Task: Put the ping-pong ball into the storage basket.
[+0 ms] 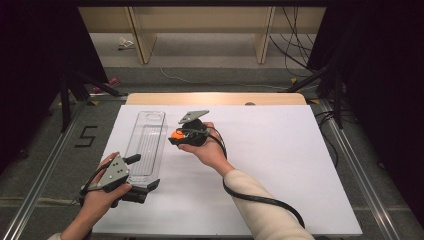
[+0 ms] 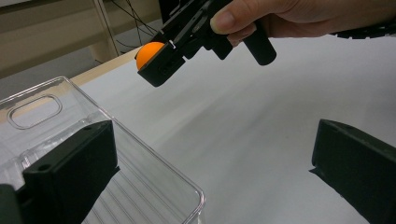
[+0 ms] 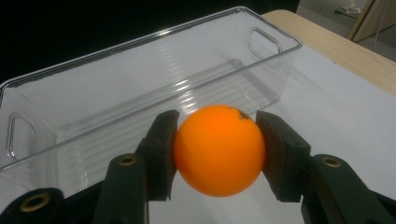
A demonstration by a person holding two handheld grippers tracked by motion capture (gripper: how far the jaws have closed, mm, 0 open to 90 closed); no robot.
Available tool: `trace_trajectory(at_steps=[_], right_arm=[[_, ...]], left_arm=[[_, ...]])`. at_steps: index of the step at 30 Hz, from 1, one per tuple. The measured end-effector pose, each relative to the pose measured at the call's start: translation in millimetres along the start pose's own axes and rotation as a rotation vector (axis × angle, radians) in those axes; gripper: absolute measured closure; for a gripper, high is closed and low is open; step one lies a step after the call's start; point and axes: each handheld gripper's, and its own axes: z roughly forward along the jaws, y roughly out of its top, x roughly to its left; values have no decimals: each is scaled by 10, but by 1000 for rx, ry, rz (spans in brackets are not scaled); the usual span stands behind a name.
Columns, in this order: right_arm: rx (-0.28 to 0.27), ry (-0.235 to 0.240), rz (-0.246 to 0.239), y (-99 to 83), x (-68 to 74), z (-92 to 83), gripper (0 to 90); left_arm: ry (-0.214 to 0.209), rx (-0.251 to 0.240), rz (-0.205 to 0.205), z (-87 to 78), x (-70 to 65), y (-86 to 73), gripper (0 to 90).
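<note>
An orange ball (image 3: 219, 149) is clamped between the two black jaws of my right gripper (image 3: 217, 156). In the high view the right gripper (image 1: 176, 136) holds the ball (image 1: 176, 134) in the air just right of a long clear plastic bin (image 1: 147, 145); the bin has nothing in it. The left gripper view shows the same ball (image 2: 147, 50) above the table, beyond the bin (image 2: 149, 168). My left gripper (image 1: 145, 172) stands open at the bin's near end. In its own view the left gripper (image 2: 210, 158) has the bin's corner between its wide jaws, which do not press on it.
The bin lies on a white sheet (image 1: 280, 160) that covers a wooden table (image 1: 215, 98). Dark curtains stand at both sides. Cables (image 1: 295, 45) and shelf legs lie on the floor beyond the far edge. A "5" mark (image 1: 86, 136) is on the floor at left.
</note>
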Motion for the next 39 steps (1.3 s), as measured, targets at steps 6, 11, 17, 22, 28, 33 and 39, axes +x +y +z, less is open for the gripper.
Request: trace_trajectory(at_steps=[6,11,17,22,28,33,39], right_arm=[[-3,1,0,29,11,31,516],[-1,1,-2,46,24,57,516],[3,1,-4,67,24,81,515],[5,0,-3,84,23,102,515],[6,0,-5,114,28,129,515],[4,0,-10,153,28,136,515],[4,1,-12,181,38,167,515]], left_arm=[[-1,0,0,0,0,0,0],[-1,0,0,0,-1,0,0],[-1,0,0,0,-2,1,0],[-2,-1,-1,0,-1,2,0],[-2,-1,-1,-1,-1,2,0],[-3,-1,-3,1,-3,1,0],[-1,-1,-1,0,-2,2,0]])
